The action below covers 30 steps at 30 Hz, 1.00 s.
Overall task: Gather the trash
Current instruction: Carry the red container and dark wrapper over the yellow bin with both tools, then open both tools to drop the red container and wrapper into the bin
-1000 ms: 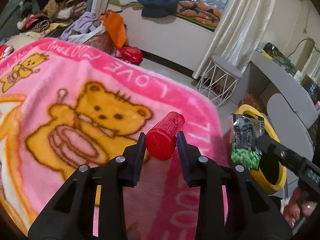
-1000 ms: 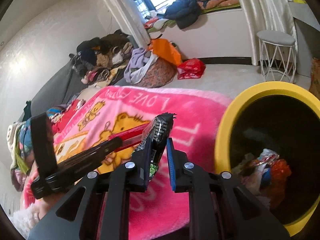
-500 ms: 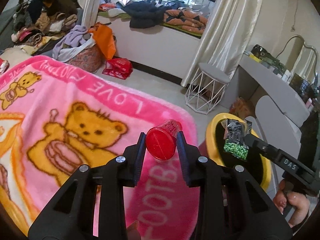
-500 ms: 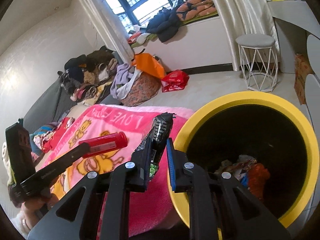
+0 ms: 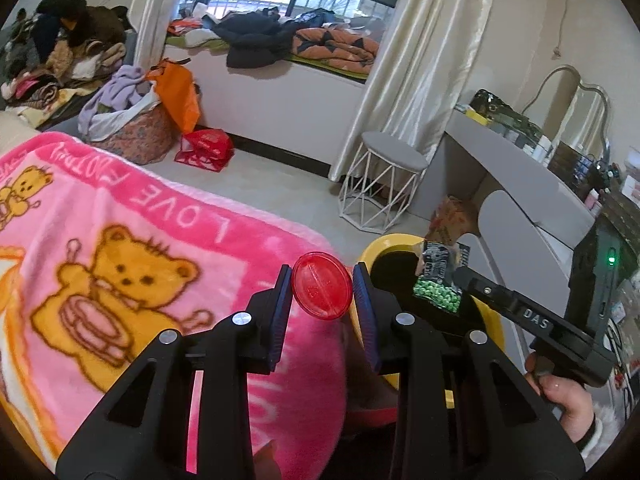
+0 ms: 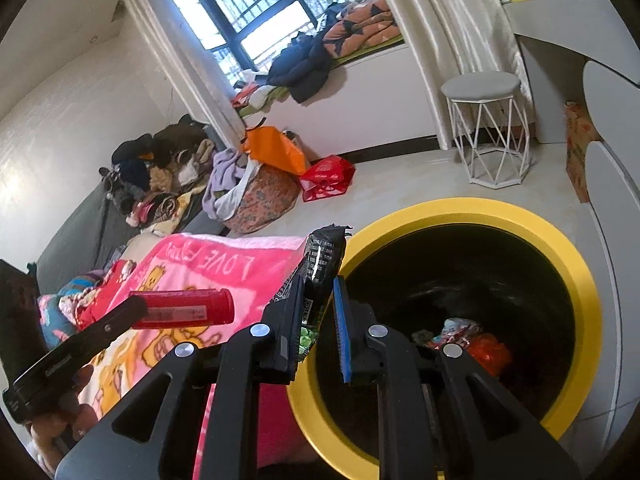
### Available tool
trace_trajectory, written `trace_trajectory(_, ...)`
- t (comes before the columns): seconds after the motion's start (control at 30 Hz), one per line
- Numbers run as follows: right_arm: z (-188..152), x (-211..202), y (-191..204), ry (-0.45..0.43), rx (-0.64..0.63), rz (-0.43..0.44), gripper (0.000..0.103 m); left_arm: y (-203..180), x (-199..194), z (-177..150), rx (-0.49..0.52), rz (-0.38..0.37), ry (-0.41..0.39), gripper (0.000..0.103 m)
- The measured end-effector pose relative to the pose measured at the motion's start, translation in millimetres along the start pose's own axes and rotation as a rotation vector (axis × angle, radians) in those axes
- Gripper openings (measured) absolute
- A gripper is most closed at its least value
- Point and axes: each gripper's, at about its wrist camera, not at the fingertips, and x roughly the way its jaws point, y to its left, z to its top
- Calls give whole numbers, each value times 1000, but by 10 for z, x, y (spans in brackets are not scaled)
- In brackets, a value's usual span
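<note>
Red translucent plastic cylindrical tube (image 5: 322,287), likely light, rigid, slick, clamped mid-body by left gripper (image 5: 322,292) over pink bear-print blanket (image 5: 120,248); crinkly black-green snack wrapper (image 6: 320,264), pinched by right gripper (image 6: 318,316), beside yellow-rimmed round bin (image 6: 568,256).

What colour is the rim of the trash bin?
Bright yellow, around a black inside; the bin rim shows best in the right wrist view.
</note>
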Motion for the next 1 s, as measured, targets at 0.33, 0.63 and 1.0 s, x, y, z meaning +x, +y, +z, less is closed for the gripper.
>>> trace_trajectory(0.33, 53, -106, -197, -39, 21, -59, 15, -363, 42, 21, 60, -67, 1, 24)
trace_trajectory(0.63, 94, -177, -422, -67, 37, -125, 15, -631, 163, -58, 109, -100, 31, 24)
trace_trajectory(1.0, 129, -224, -694, -78, 79, -172, 15, -848, 324, -181, 154, -138, 76, 24)
